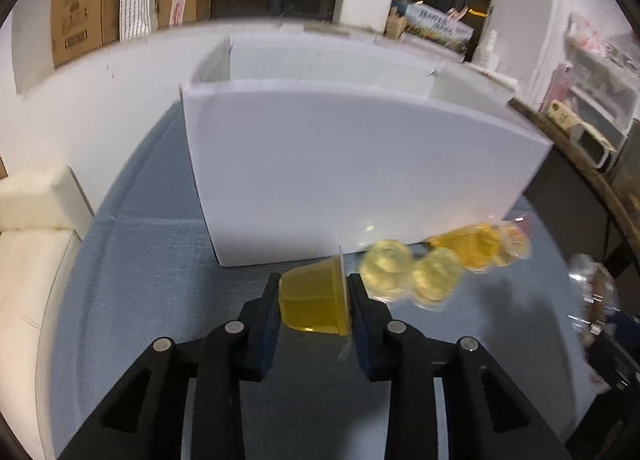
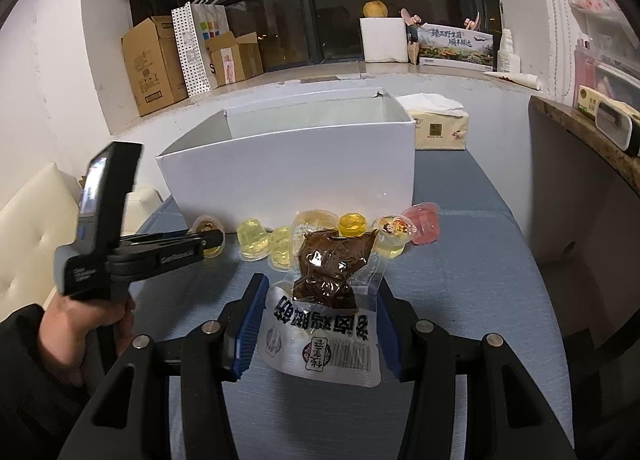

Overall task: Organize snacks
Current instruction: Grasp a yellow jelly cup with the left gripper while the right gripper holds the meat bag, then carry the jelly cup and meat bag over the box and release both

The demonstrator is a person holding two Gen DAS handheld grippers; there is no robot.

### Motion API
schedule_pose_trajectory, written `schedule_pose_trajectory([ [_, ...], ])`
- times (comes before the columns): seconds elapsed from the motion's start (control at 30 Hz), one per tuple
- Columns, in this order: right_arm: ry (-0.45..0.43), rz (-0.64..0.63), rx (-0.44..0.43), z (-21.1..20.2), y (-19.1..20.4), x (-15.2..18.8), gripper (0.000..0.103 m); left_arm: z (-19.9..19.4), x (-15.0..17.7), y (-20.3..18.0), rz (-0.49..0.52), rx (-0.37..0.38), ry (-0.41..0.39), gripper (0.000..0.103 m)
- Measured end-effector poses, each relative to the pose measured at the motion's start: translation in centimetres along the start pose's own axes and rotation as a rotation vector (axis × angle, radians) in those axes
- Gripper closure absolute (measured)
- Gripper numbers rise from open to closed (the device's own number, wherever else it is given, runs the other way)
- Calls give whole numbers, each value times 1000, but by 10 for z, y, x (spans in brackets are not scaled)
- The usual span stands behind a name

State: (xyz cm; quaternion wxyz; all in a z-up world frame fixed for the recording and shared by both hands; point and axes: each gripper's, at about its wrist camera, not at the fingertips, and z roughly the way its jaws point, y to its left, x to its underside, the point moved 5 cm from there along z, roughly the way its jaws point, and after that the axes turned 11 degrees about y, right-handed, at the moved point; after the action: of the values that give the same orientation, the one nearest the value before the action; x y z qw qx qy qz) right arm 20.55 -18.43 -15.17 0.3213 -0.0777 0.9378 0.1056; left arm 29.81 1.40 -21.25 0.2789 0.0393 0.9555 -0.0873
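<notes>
My left gripper (image 1: 314, 284) is shut on a yellow jelly cup (image 1: 316, 306) that lies on its side, just in front of the white open box (image 1: 340, 163). In the right wrist view the same left gripper (image 2: 214, 239) reaches in from the left to that cup (image 2: 206, 228), at the left end of a row of jelly cups (image 2: 282, 246) along the box front (image 2: 288, 167). My right gripper (image 2: 322, 286) is shut on a clear snack packet (image 2: 320, 340) of brown meat, held above the table short of the row.
More yellow jelly cups (image 1: 434, 278) lie to the right of the held one, and a pink cup (image 2: 425, 221) ends the row. A tissue pack (image 2: 440, 125) stands behind the box. A person's hand (image 2: 88, 316) holds the left tool. A cream sofa (image 1: 32, 219) lies left of the blue-grey table (image 1: 140, 280).
</notes>
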Motion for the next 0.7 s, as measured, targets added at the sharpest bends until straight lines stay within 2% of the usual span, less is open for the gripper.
schedule_pose_trajectory([
  [0.13,-6,-8,-5,-1,2,-5,48,-38,2,-20,57,29,-61,68],
  [0.3,-34,-19,-21,-6,2,-26,48,-78,-24,-31,101,54,-135,68],
  [0.5,-75,6,-106,-13,-5,-87,48,-92,-80,-30,100,47,-184,68],
  [0.63,-94,10,-116,-10,-10,-131,48,-85,-112,-23,83,42,-174,68],
  [0.7,-101,-1,-102,-4,-11,-152,48,-77,-125,-23,94,15,-172,68],
])
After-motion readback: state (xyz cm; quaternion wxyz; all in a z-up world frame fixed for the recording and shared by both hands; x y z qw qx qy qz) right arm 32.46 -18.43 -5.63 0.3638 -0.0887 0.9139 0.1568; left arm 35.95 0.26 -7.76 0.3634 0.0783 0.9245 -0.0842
